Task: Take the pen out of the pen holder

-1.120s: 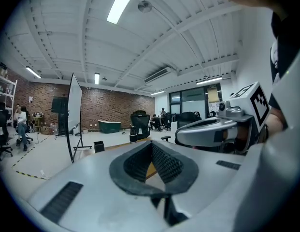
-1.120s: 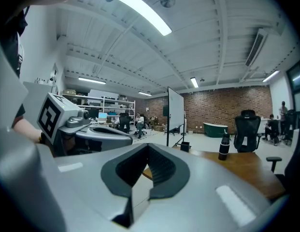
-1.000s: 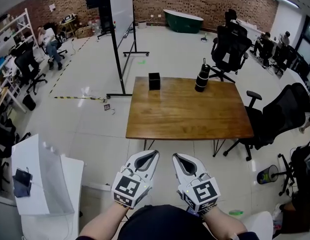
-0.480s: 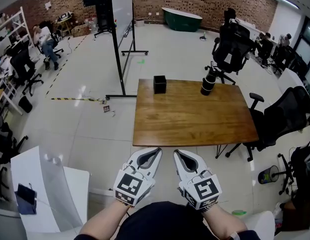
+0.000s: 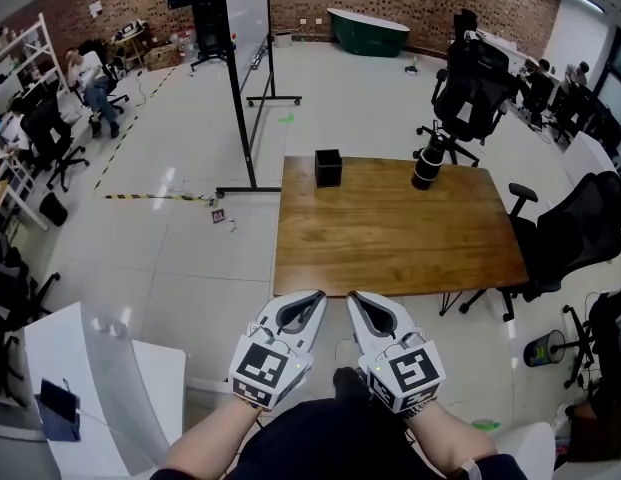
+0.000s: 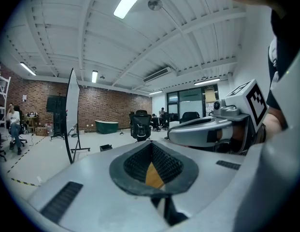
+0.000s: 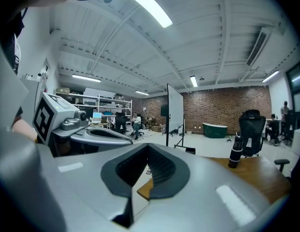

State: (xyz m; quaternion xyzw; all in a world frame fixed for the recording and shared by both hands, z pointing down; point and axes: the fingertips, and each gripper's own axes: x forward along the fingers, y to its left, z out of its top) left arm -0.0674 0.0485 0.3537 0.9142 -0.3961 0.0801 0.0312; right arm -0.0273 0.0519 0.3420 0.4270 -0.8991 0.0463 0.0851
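Observation:
A wooden table (image 5: 390, 233) stands ahead of me. At its far edge are a black square pen holder (image 5: 328, 167) and a tall black cylindrical holder (image 5: 426, 167) with something thin poking from its top; the pen itself is too small to make out. The cylinder (image 7: 235, 156) shows at the right of the right gripper view, the black box (image 6: 106, 147) far off in the left gripper view. My left gripper (image 5: 308, 301) and right gripper (image 5: 358, 301) are side by side just short of the table's near edge, both shut and empty.
Black office chairs (image 5: 575, 233) stand right of the table and behind it (image 5: 473, 83). A whiteboard on a wheeled stand (image 5: 242, 58) is at the table's far left. A white cabinet (image 5: 100, 388) sits at my lower left, a small bin (image 5: 543, 349) at lower right.
The table has drawn closer and lower in the head view as I moved toward it. Both grippers came forward together and stayed shut.

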